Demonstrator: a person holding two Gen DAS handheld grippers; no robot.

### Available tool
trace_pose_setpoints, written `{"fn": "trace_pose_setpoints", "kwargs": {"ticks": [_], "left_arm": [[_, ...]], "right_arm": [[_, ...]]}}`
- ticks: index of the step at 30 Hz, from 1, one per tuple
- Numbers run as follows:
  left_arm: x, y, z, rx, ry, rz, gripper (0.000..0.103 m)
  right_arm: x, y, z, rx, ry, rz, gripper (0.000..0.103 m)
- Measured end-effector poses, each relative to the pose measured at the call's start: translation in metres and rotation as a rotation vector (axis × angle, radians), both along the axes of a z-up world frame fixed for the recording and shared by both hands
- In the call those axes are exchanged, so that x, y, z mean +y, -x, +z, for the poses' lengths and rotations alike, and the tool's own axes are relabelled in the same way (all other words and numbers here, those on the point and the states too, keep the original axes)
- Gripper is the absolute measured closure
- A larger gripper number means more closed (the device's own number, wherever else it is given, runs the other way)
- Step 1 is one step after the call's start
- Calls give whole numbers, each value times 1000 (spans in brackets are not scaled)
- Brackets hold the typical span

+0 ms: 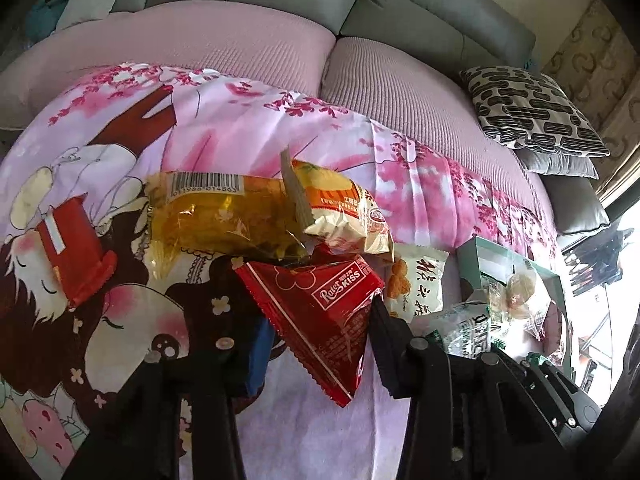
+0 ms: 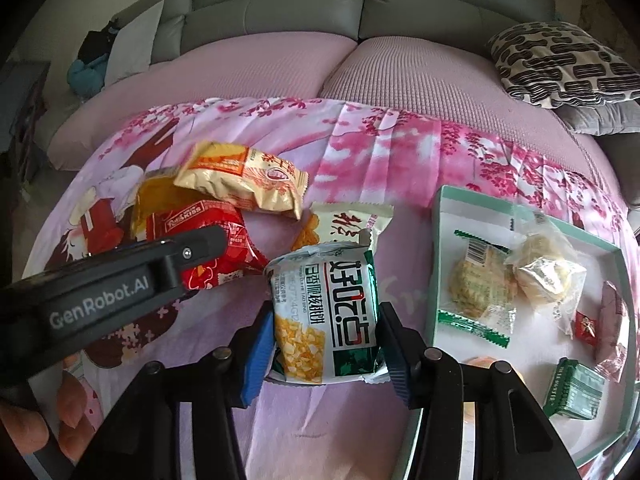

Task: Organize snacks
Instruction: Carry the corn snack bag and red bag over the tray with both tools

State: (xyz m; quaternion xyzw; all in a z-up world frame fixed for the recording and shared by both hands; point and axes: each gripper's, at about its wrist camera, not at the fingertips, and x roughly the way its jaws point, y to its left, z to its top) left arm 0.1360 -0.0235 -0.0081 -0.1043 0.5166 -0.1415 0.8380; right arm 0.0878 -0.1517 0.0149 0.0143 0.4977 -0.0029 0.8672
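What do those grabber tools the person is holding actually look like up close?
Each is a black plastic tool ending in two jaws. The right gripper has blue ribbed pads inside its jaws, with round silver-grey bolt heads on the black linkage bars behind them. The left gripper is built the same way, one blue pad showing. In the right wrist view its long black body carries white lettering, "GenRobot.AI". No cables or sleeves show.

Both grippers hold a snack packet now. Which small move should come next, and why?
Probably carry the green-and-white packet, clamped in the right gripper, sideways into the mint-edged tray, where other snacks already lie. The left gripper holds the red packet and can follow.
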Motion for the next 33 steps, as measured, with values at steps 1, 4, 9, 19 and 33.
{"fn": "trace_pose_setpoints", "kwargs": {"ticks": [1,4,9,19,33], "left_arm": [[0,1,3,-6,0,1,58],[0,5,10,-24,3,-2,58],[-3,13,24,-60,2,-11,58],[-15,28,50,-129,-14,-39,58],[-55,42,71,-214,-27,-110,58]], "right_arm": [[0,1,2,-5,0,-2,50],[-2,4,8,-17,0,-5,50],[-8,10,18,-38,-7,-22,50],[-26,18,34,-68,-20,-64,50],[-86,33,49,-94,-36,-206,50]]}}
